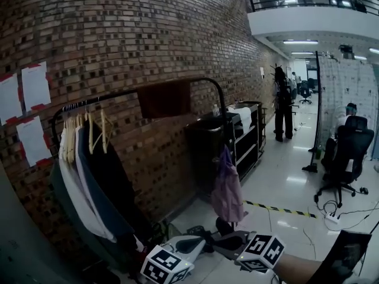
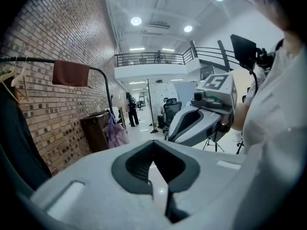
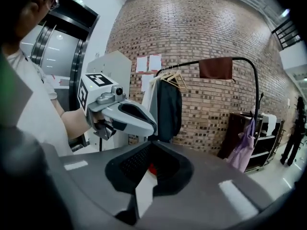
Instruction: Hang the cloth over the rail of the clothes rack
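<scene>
The dark reddish-brown cloth is draped over the black metal tube rail of the clothes rack. It hangs flat from the upper run of the rail, close to the curved bend where the tube turns down at the right end. No gripper touches it.

Left gripper: its fingers are closed together, with nothing between them. Right gripper: its fingers are likewise closed together and empty. In the head view both grippers sit side by side at the bottom edge, below the rack and well apart from the cloth. Each gripper view shows the other gripper just beside it.

At the left end of the rail, white, grey and dark garments hang from light wooden hangers, separate from the cloth. The rack stands against a brown brick wall bearing white paper sheets. To the right of the rack stands a dark shelf unit, with a purple garment hanging at its front. A black office chair stands on the glossy floor further right
</scene>
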`<state>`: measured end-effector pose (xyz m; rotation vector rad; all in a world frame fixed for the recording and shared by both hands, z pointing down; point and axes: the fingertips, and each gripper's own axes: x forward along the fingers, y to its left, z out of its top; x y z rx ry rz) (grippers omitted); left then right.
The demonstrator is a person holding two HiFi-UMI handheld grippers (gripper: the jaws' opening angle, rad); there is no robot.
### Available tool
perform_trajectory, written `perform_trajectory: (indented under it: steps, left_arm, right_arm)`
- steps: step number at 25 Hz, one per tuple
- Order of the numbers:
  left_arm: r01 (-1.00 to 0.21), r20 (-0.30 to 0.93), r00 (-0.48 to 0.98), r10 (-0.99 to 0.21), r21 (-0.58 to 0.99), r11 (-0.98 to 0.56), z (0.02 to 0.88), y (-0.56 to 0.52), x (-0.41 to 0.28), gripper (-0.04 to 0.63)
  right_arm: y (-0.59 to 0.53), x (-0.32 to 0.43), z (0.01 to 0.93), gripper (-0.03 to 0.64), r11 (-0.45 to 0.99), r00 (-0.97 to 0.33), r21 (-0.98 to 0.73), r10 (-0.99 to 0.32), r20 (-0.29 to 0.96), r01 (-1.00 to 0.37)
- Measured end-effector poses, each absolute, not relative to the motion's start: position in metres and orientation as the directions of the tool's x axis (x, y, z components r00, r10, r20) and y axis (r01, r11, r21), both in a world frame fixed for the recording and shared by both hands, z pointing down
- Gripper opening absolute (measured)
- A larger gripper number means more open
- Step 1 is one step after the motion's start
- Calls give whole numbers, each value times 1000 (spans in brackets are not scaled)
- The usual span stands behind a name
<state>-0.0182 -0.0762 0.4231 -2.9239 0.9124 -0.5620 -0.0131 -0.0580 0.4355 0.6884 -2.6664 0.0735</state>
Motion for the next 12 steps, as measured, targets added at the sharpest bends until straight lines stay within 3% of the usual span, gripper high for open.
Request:
perform_trajectory:
  steps: [12]
  left_arm:
    - [-497,410,769,-491,-99,-862,473,54,-65,2]
  right_arm:
    - [84,-72,472,1,868,-802,22,-467,372,-495]
